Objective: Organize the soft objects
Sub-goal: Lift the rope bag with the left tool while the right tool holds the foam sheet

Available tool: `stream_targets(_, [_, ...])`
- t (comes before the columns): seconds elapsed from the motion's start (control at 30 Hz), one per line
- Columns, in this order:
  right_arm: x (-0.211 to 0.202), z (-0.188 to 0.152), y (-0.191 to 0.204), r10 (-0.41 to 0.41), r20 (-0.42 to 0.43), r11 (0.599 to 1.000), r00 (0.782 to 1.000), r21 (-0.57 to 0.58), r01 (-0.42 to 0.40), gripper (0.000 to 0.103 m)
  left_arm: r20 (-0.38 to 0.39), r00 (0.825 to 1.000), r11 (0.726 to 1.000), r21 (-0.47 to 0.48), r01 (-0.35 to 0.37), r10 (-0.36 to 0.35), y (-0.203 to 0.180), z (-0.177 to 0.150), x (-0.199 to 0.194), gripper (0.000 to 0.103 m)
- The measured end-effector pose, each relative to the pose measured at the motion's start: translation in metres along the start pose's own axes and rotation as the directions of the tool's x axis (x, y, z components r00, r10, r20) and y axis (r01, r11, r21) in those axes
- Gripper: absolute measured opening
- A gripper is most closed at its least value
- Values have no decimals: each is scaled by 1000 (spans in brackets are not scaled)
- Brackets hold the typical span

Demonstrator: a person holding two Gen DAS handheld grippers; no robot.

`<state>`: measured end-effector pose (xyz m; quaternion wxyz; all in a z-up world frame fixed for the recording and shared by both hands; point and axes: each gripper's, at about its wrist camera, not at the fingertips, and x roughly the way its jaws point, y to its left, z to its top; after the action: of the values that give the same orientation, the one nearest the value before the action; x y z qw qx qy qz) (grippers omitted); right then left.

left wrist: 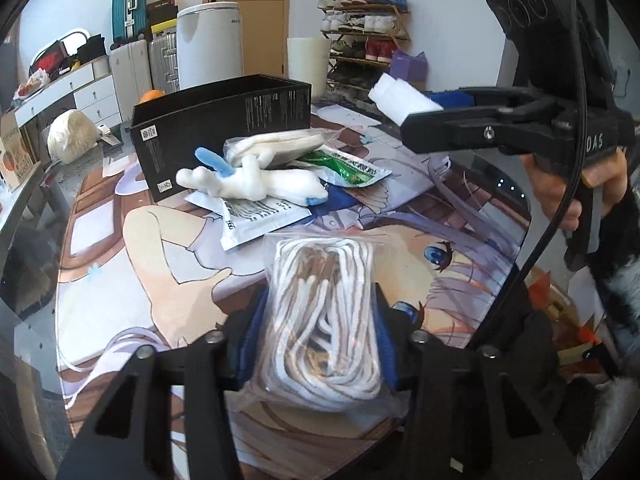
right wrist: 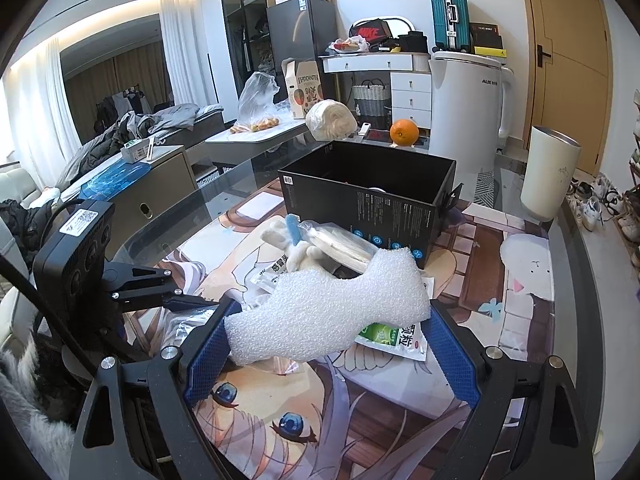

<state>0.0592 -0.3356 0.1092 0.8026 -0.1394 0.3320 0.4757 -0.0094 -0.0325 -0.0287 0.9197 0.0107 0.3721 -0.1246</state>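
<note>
While the left gripper (left wrist: 316, 344) pinches a clear crinkly bag of coiled white cord (left wrist: 320, 320), the right gripper (right wrist: 328, 344) clasps a bumpy white foam piece (right wrist: 328, 312) above the glossy printed mat (right wrist: 500, 264).

Plush toy (left wrist: 248, 180) lies on packets (left wrist: 260, 220), before the box (left wrist: 224, 120).
</note>
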Motion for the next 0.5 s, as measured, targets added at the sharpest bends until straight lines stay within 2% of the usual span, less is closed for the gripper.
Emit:
stream_targets(0.1, [0,0,0,1,1,1000,1000,0,-1,92,10,1000,1000,-13,29,-28,1,1,-4,38])
stream_targets(0.27, [-3,2,2,0,11,1000,1000,-4,0,92,46,996,997,-32,77,-75,1,5,-16,38])
stream_targets(0.5, [-8,6,3,-4,37,1000,999,-6,4,92,117,991,994,-71,80,-71,7,16,-32,38])
